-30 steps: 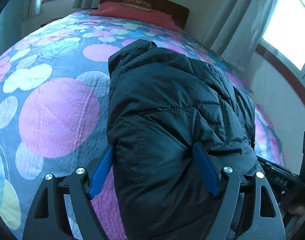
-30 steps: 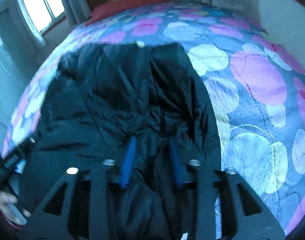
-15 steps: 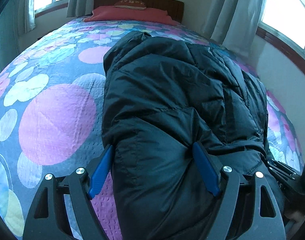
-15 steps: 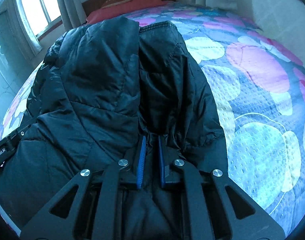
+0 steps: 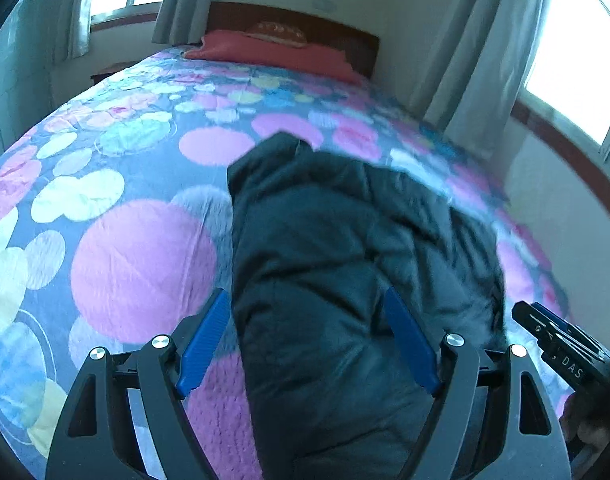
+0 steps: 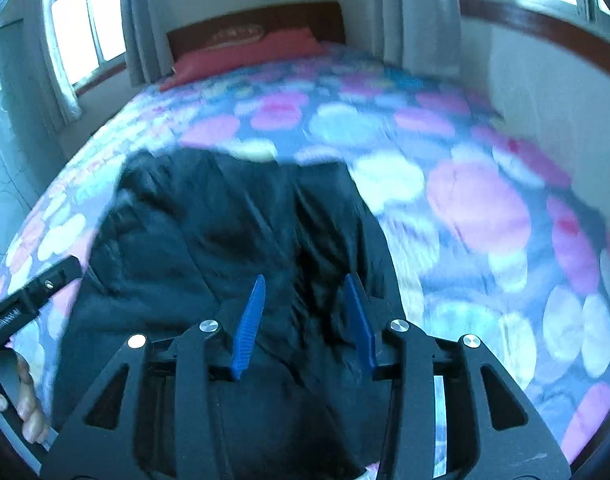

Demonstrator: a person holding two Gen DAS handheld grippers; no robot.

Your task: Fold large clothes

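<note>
One black puffer jacket [image 5: 345, 264] lay in a folded heap on the near part of one bed [image 5: 137, 264] with a circle-patterned cover. One red pillow [image 5: 273, 52] sat at the far headboard. Two claws were over it: the left claw [image 5: 309, 320] stood wide, its blue pads straddling the jacket's near end; the right claw [image 6: 305, 312] had just been opening, jaws partly apart above the fabric, gripping nothing.
</note>
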